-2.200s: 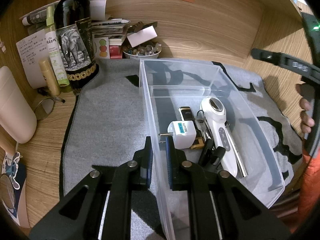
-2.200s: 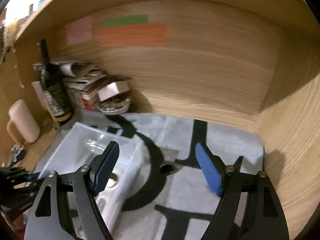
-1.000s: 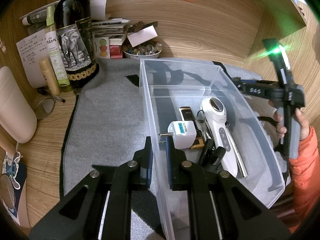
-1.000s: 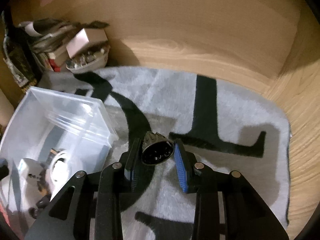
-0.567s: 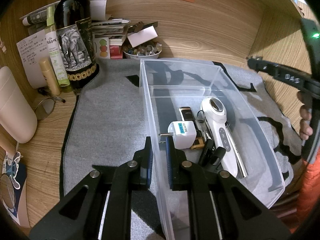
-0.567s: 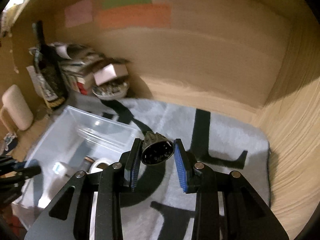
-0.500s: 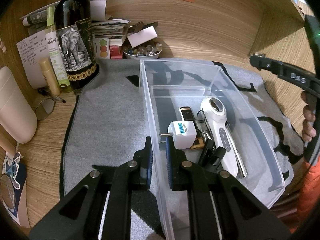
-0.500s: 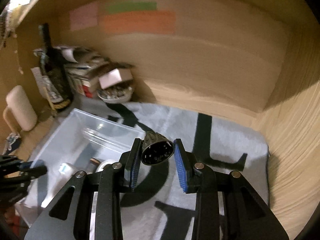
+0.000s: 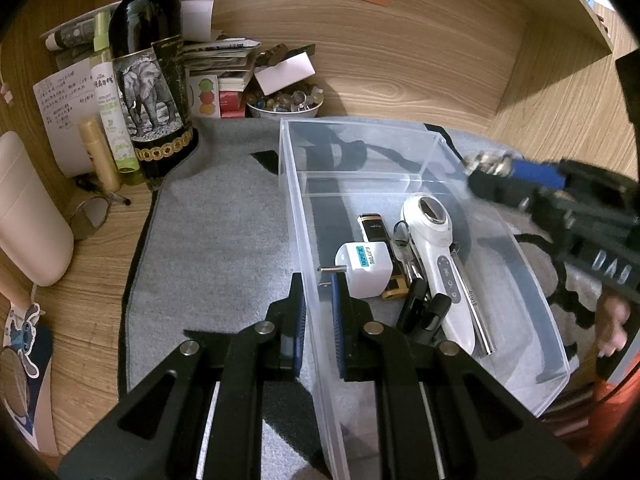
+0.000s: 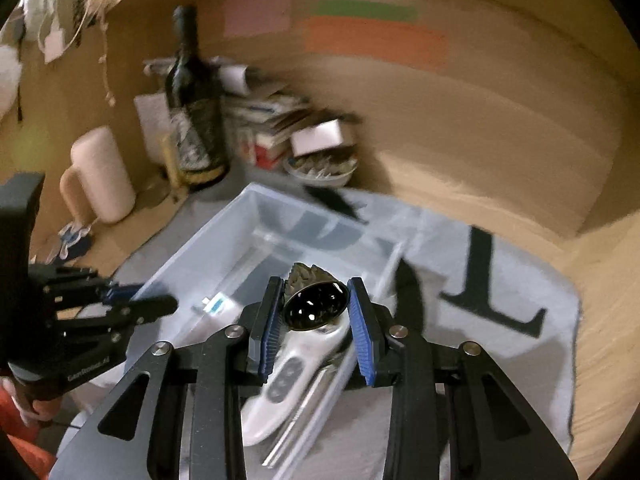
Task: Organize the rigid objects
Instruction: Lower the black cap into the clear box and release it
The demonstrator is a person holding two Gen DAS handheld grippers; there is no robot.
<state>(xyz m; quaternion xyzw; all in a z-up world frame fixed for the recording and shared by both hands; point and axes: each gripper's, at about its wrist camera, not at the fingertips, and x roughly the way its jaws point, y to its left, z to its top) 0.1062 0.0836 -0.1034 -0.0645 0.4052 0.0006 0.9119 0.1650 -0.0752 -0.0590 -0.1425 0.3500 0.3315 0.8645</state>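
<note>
A clear plastic bin [image 9: 520, 248] stands on a grey mat [image 9: 216, 232]. It holds a white handheld device [image 9: 436, 248], a white plug adapter [image 9: 366, 264], a black lighter [image 9: 374, 228] and small dark items. My left gripper [image 9: 318, 304] is shut on the bin's left wall [image 9: 308, 264]. My right gripper [image 10: 316, 312] is shut on a small dark metal cup-shaped piece [image 10: 314, 300] and holds it above the bin [image 10: 224, 236], over the white device [image 10: 296, 364]. The right gripper also shows in the left wrist view [image 9: 492, 168] over the bin's right rim.
A wine bottle [image 9: 150, 80], a green spray bottle [image 9: 112, 104], a yellow tube [image 9: 98, 152], stacked papers and a bowl of small bits [image 9: 284, 104] stand at the back left. A pink cylinder [image 9: 28, 216] lies at left. Wooden walls close the back and right.
My right gripper closed on the dark metal piece on the mat, lifted it and carried it left over the bin. My left gripper has stayed clamped on the bin wall.
</note>
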